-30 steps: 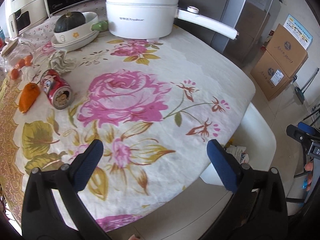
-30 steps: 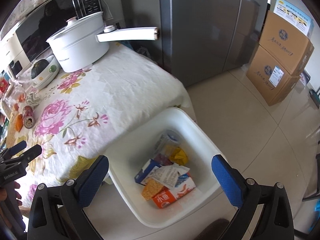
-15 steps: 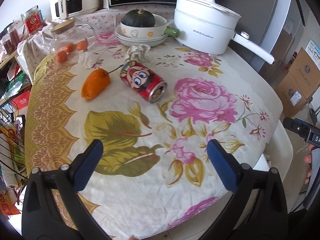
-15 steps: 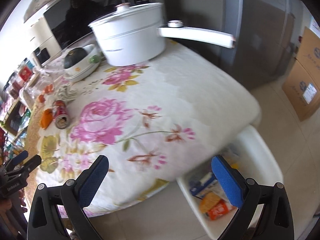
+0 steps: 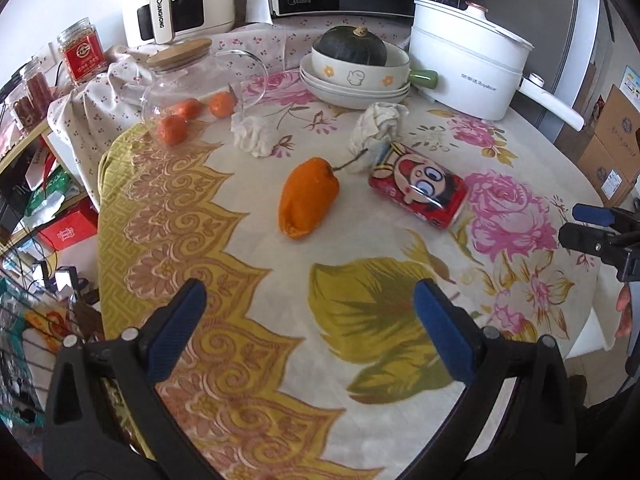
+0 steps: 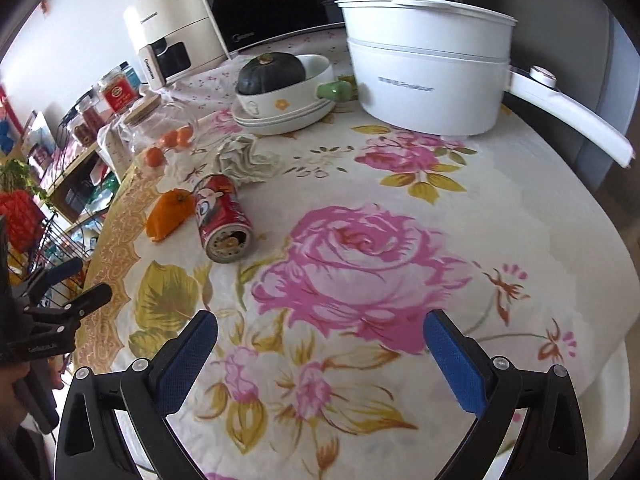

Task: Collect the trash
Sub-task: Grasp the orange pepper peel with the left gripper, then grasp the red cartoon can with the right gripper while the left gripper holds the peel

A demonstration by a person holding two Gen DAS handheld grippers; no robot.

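Trash: red cartoon-printed drink can (image 5: 418, 191) lying sideways on floral tabletop (image 5: 248, 264), judged light, dentable, best pinched across its body; crumpled white tissue (image 5: 256, 136) beyond, soft; both left hand-held gripper (image 5: 308, 312) and right hand-held gripper (image 6: 320, 344) spread, empty.

The left gripper (image 5: 310, 312) hovers above the near edge of the table (image 5: 248, 248) with its blue-padded fingers (image 5: 178, 324) spread wide and nothing between them. The right gripper (image 6: 320, 350) likewise hangs over the table's near side, jaws wide apart and empty, its blue pads (image 6: 454, 364) clear of the cloth. Each shows at the margin of the other's view: the right gripper's dark frame and blue tips at the table's right edge, the left one at the table's left edge, gripped by a hand (image 6: 16, 392).
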